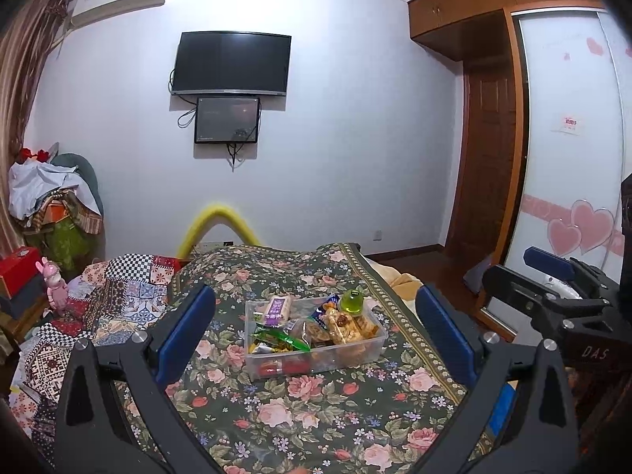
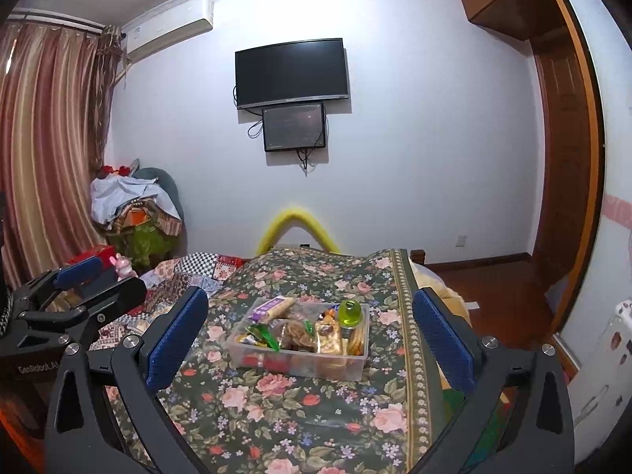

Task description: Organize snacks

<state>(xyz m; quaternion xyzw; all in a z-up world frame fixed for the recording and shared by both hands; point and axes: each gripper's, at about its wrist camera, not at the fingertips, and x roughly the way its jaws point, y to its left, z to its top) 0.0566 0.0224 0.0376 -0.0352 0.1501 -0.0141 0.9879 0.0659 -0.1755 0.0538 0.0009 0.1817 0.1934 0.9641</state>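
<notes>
Both tongs hang spread wide and empty above the bed: the left tongs (image 1: 316,335) frame the snack box between their blue pads, and the right tongs (image 2: 312,337) do the same from a little further right. Neither touches anything.

The clear plastic box (image 1: 369,349) sits on the floral bedspread (image 1: 300,426), roughly mid-width, well ahead of both pairs of tongs. It already holds the snacks: a purple-wrapped packet (image 1: 277,309) leaning on the far left wall, a green packet (image 1: 281,339) at the near left, clear bags of brown biscuits (image 1: 347,326) to the right, and a green jelly cup (image 1: 352,301) at the far right corner. No snack lies loose on the bedspread in either view.

Judging from that, the gathering looks largely done, and this is either the very end or a pause before tidying the contents. A next move would call for lowering one pair of tongs forward to the box and choosing a single packet, since the wrappers overlap and crowd each other.

Readable writing is scarce: "DAS" on the right tool body in the left view, "GenRobot.AI" on the left tool in the right view. The packet print is too small to read.
</notes>
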